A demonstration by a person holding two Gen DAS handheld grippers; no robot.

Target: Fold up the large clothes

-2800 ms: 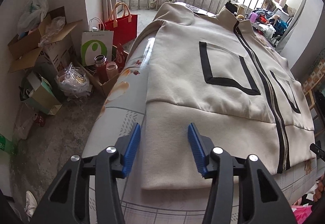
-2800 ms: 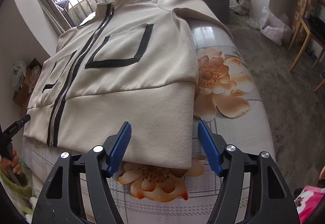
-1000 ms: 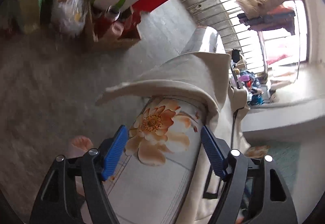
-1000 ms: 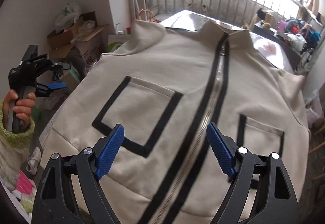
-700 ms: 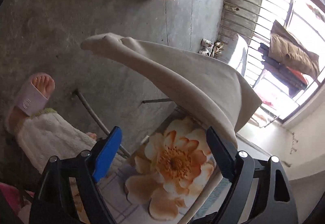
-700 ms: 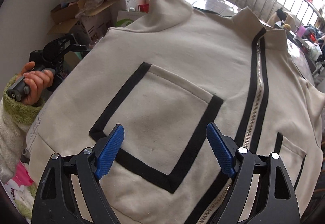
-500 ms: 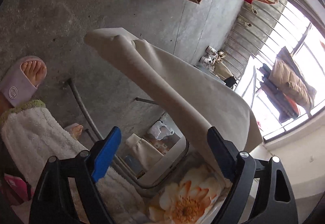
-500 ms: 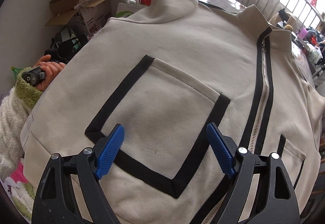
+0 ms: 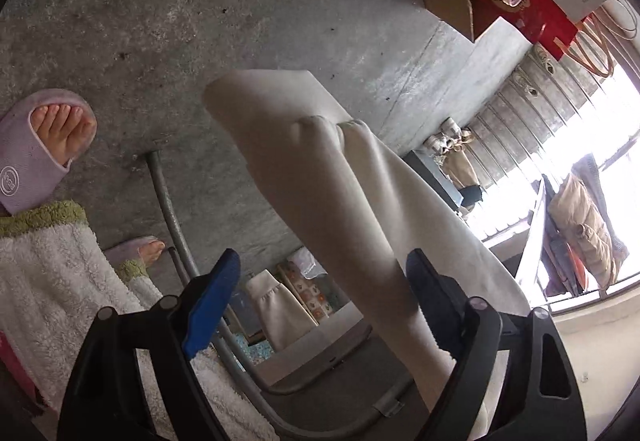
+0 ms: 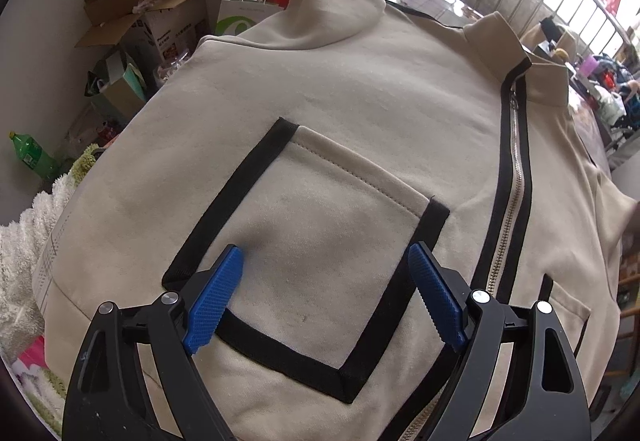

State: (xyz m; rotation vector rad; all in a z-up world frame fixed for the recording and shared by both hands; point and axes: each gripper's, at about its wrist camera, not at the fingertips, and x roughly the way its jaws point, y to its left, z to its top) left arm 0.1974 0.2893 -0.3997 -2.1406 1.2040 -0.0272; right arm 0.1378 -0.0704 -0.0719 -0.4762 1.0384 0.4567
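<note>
The left gripper point(image 9: 320, 305) is low beside the bed, its jaws closing with the hanging sleeve point(image 9: 336, 201) of the cream zip jacket point(image 10: 360, 89) between them; the cloth lies against the jaw at three o'clock, the other pad is clear, so nothing is pinched yet. Beyond, at nine o'clock, a slippered foot point(image 9: 44, 145) stands on the concrete floor point(image 9: 200, 21). The right gripper point(image 10: 324, 297) hovers with wide, empty jaws over the black-trimmed pocket point(image 10: 320, 233), the jacket spread face up, collar point(image 10: 516, 41) at one o'clock. Risk as I see it: a one-sided bite could let the sleeve slip, and pulling it might drag the jacket askew
</note>
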